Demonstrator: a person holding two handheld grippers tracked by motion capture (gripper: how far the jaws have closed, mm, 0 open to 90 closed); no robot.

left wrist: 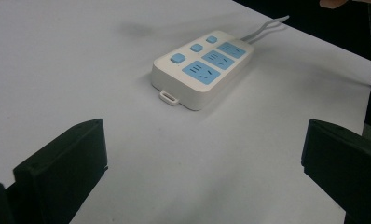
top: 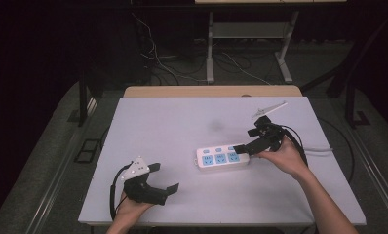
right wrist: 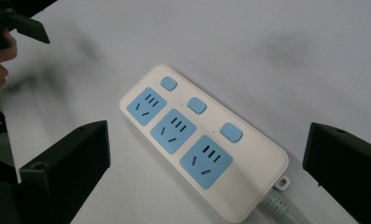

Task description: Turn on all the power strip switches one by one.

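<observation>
A white power strip point(top: 220, 157) with three blue sockets and three blue switches lies flat on the white table point(top: 182, 122), right of centre. Its white cable point(top: 320, 148) trails off to the right. My right gripper point(top: 246, 140) hovers open over the strip's cable end, jaws wide apart; in the right gripper view point(right wrist: 207, 137) the power strip point(right wrist: 251, 158) lies below and between the jaws, untouched. My left gripper point(top: 164, 177) stands open near the front left of the table, holding nothing. In the left gripper view point(left wrist: 204, 133) the power strip point(left wrist: 202, 70) lies well ahead.
A tan desk edge point(top: 211, 91) runs behind the white table. Beyond it are metal table legs point(top: 210, 48) and loose cables point(top: 158, 58) on the dark floor. The table's front edge point(top: 221, 223) is close to the left hand.
</observation>
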